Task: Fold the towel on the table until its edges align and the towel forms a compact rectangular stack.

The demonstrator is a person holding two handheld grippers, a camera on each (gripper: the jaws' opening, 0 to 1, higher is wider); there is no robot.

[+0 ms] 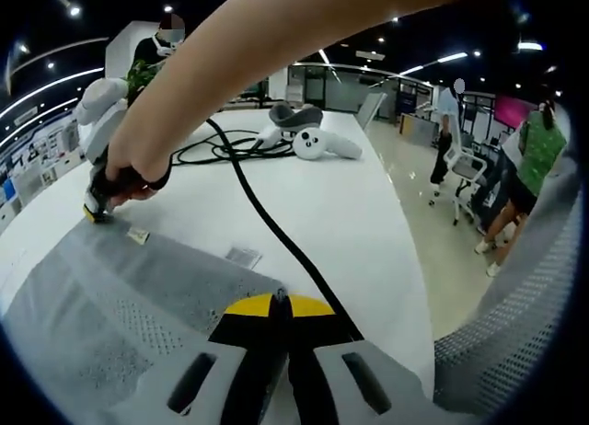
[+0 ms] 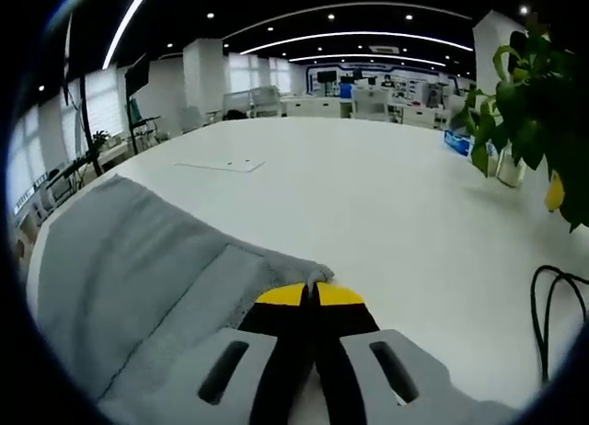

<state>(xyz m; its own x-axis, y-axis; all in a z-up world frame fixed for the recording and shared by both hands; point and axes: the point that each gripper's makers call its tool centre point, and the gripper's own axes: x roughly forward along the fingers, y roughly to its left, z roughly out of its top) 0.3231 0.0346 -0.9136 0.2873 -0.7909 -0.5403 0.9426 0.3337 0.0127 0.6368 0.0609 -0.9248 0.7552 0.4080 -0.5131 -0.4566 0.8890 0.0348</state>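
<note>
Grey towel (image 2: 138, 269) lies flat on the white counter (image 2: 386, 204). Left gripper (image 1: 279, 303) and right gripper (image 2: 310, 292) each have fingers closed on a towel corner.

Both grippers, left gripper (image 1: 279, 307) and right gripper (image 2: 310, 296), have grey bodies, black fingers and yellow tips.

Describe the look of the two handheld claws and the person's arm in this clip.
Each claw, left claw and right claw, has yellow tips on black jaws set in a grey slotted body. A black cable trails across the table. The bare arm wears a dark wristband.
</note>
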